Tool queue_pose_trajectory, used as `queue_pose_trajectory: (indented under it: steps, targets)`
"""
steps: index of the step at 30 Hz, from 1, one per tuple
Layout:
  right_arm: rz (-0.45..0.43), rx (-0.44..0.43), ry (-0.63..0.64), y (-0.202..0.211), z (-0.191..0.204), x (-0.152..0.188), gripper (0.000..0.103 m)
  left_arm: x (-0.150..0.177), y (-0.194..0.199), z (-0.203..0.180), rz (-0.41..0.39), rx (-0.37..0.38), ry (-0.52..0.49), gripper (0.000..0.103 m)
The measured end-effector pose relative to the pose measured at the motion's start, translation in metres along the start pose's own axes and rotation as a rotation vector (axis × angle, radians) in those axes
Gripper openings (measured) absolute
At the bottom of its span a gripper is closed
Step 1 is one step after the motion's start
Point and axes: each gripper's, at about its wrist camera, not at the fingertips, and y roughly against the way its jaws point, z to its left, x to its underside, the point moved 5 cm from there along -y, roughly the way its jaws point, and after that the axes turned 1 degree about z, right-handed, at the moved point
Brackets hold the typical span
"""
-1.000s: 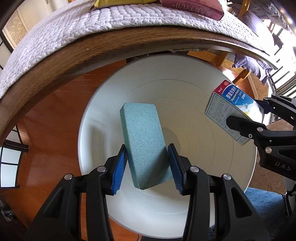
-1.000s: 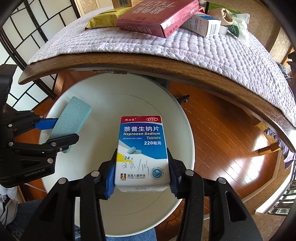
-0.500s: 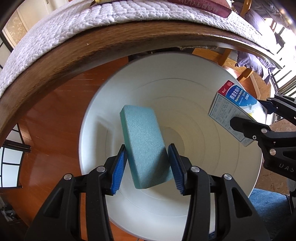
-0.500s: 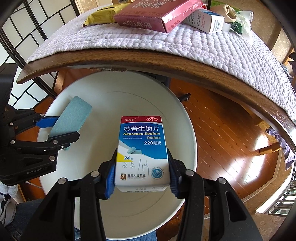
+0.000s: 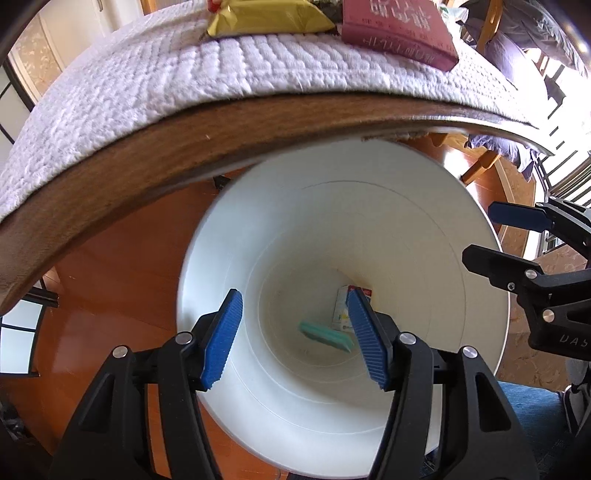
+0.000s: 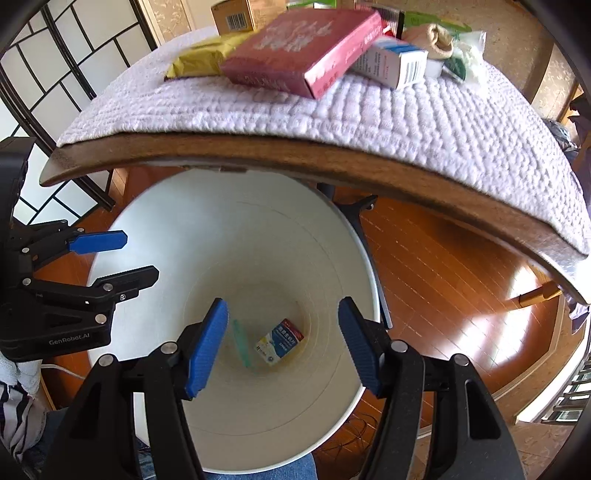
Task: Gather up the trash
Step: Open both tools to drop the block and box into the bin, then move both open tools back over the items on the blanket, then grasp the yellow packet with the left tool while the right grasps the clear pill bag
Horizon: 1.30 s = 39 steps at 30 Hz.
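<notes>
Both my grippers hang over the white bin, pointing steeply down, and both are empty. The left gripper has its jaws opening, nothing between the pads; the right gripper likewise, jaws opening on empty air. At the bin's bottom lie the teal block and the blue-and-white medicine box, just beside each other and well below the fingertips.

What remains to collect sits on the quilted table, at twelve o'clock from both grippers and above the bin's rim. In the right wrist view the red carton lies at twelve o'clock, long axis running from seven to one o'clock, with the yellow packet at eleven and a small white-and-blue box at one. I judge the right gripper nearer the small box, the left nearer the yellow packet.
</notes>
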Motion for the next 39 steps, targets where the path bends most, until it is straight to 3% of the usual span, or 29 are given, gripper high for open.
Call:
queue_pose_trajectory:
  steps: [7,13,20,28,31,39]
  targets:
    - [-0.125,0.039,0.018,0.048,-0.007,-0.021,0.062,-0.013,0.05,0.008,-0.101,0.019,-0.014,0.061]
    - [-0.27,0.127,-0.038,0.091,-0.036,-0.058,0.063,-0.044,0.097,0.027,-0.222,0.009,0.008,0.062]
    - [-0.366,0.177,-0.166,0.11,-0.104,-0.105,0.075,-0.094,0.108,0.045,-0.297,-0.008,0.02,0.08]
    - [-0.372,0.146,-0.296,0.103,-0.161,-0.148,0.082,-0.139,0.076,0.047,-0.257,0.03,0.009,0.086]
    - [-0.36,0.153,-0.318,0.093,-0.173,-0.162,0.082,-0.147,0.065,0.047,-0.244,0.004,-0.004,0.086]
    - [-0.305,0.03,-0.421,0.056,-0.2,-0.189,0.082,-0.158,0.046,0.042,-0.21,0.005,-0.022,0.086]
